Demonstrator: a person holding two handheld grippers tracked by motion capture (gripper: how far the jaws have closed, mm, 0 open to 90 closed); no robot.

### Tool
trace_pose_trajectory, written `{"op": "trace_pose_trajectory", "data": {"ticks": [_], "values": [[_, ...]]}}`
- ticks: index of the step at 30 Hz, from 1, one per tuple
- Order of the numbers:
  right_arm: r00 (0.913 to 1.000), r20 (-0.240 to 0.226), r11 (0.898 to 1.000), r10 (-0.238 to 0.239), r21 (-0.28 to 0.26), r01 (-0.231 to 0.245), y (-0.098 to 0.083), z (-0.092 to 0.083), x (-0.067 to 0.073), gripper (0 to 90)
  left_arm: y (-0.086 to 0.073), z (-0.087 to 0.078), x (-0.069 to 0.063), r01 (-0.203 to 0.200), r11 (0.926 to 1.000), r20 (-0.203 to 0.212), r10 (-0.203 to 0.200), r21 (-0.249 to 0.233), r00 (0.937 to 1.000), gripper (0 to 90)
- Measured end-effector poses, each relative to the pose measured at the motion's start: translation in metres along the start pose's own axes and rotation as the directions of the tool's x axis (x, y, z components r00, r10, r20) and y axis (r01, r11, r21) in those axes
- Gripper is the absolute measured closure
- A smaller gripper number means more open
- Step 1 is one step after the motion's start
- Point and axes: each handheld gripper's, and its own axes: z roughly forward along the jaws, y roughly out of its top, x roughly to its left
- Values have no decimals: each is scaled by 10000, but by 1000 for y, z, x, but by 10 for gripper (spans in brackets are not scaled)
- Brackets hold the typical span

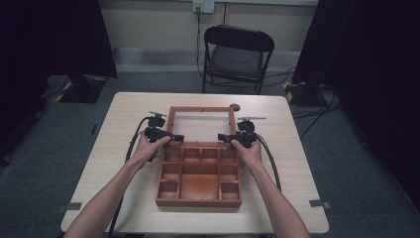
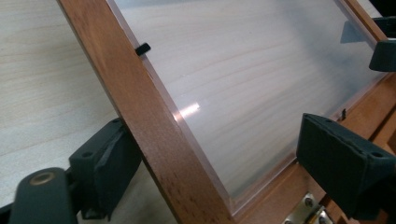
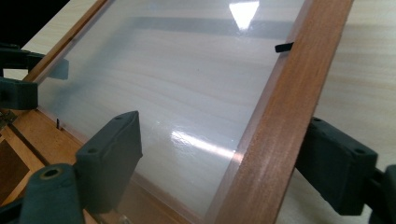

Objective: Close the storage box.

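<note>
Wooden compartment box [image 1: 199, 176] at table [image 1: 297, 148] centre, glazed lid [image 1: 201, 125] laid open behind it, left gripper [image 1: 171, 138] jaws wide astride lid's left rail, right gripper [image 1: 227, 139] jaws wide astride right rail.

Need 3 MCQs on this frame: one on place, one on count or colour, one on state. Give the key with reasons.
1. Where does the glazed wooden lid of the brown compartmented wooden box lie?
A. flat on the table beyond the box
B. shut over the box
C. on the chair

2. How many grippers straddle the lid's side rails?
A. none
B. one
C. two

3. The box is:
A. open
B. closed
C. upside down

Key: 1 A, the table grain shows through the pane. 2 C, the left gripper and the right gripper each have a jaw either side of a rail. 3 A, the compartments are exposed.
</note>
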Motion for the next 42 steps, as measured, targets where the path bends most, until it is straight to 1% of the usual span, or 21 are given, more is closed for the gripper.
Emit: {"op": "trace_pose_trajectory", "data": {"ticks": [2,3,5,6,9,10,12,13,15,17,19,20,24,25,26,28,32,35,38,39,42], "values": [[9999,139,9999,-59,-105,60,1,-2,1,204,1,0,-1,57,10000,-63,-57,-22,10000,144],[9999,117,9999,-76,-140,77,1,-3,1,217,1,0,-2,-96,10000,-73,96,-25,9999,144],[9999,99,9997,-25,-229,28,2,-5,0,243,2,-1,-2,-135,9999,-91,135,0,9999,149],[9999,103,9996,-30,-288,33,2,-5,0,247,2,-1,-3,-220,9998,-151,219,-29,9996,149],[9998,173,9994,-94,-331,100,2,-7,1,252,3,-3,-6,-354,9993,-273,351,-99,9990,154],[9996,219,9991,-203,-379,212,3,-7,2,257,3,-4,-6,-421,9991,-285,419,-69,9987,159],[9993,268,9986,-244,-454,256,4,-9,3,275,3,-5,-7,-537,9984,-381,529,-179,9979,173],[9992,279,9983,-274,-499,288,4,-10,3,287,3,-7,-8,-624,9978,-391,615,-207,9973,182],[9990,302,9976,-335,-603,353,5,-13,3,309,4,-10,-8,-670,9973,-484,654,-313,9967,215],[9992,228,9969,-317,-710,332,6,-17,4,311,4,-13,-9,-764,9960,-539,739,-455,9958,246],[9995,156,9960,-289,-845,301,7,-20,5,312,5,-16,-9,-752,9955,-564,719,-579,9958,281],[9995,152,9957,-267,-878,279,8,-20,6,313,5,-18,-9,-785,9953,-598,750,-571,9954,296],[9995,70,9943,-293,-1026,299,9,-26,8,325,5,-23,-10,-852,9935,-557,811,-759,9952,336],[9995,67,9939,-316,-1058,322,9,-27,8,329,5,-25,-10,-963,9926,-549,923,-737,9942,342],[9994,46,9935,-341,-1086,343,10,-28,9,335,5,-25,-10,-963,9926,-549,923,-737,9942,346],[9994,42,9929,-336,-1137,339,10,-31,10,346,6,-28,-12,-1054,9909,-610,1005,-840,9931,351],[9993,-1,9909,-368,-1296,365,11,-35,12,353,5,-33,-14,-1091,9884,-517,1041,-1058,9932,370],[9992,-54,9889,-401,-1433,389,12,-41,14,378,4,-37,-16,-1122,9859,-421,1078,-1244,9933,372],[9991,-130,9868,-412,-1574,387,10,-45,15,396,4,-42,-18,-1232,9846,-346,1198,-1238,9922,375],[9989,-140,9858,-458,-1623,429,10,-47,16,398,4,-43,-18,-1313,9838,-385,1274,-1224,9911,376],[9985,-204,9847,-505,-1682,463,10,-52,18,400,4,-47,-21,-1353,9813,-341,1319,-1372,9907,384]]}}
